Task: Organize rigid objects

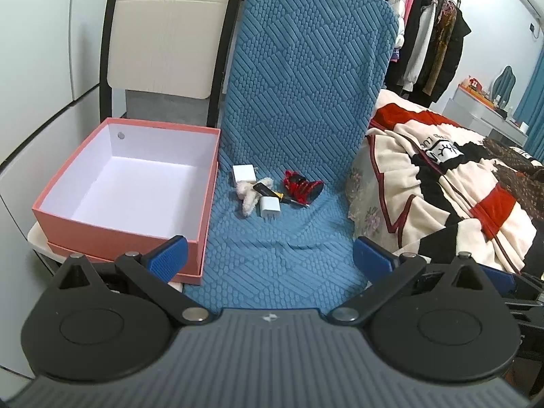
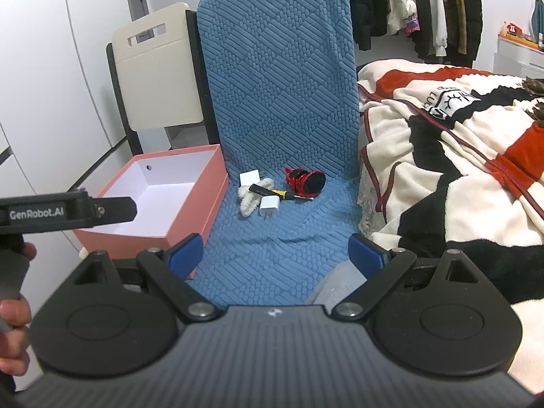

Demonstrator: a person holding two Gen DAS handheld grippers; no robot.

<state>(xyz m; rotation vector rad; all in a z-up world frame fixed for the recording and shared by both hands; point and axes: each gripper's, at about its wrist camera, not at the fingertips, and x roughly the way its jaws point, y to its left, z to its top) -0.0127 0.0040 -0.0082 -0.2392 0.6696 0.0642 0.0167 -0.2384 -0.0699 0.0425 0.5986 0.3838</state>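
Ahead, screwdriver (image 1: 268, 192) well beyond spread left tongs (image 1: 270, 258)

Both fisheye views look forward and slightly down from behind their own gripper, whose black body fills the bottom of each frame. The left wrist view faces the blue quilted chair cover (image 1: 299, 102) at frame centre, with the open pink cardboard box (image 1: 85, 227) at left and near. The right wrist view sits further right, so that box (image 2: 200, 197) appears smaller at centre left. Both share the chair, the box, the small cluster of objects on the seat and the striped fleece blanket (image 1: 442, 187) at right.
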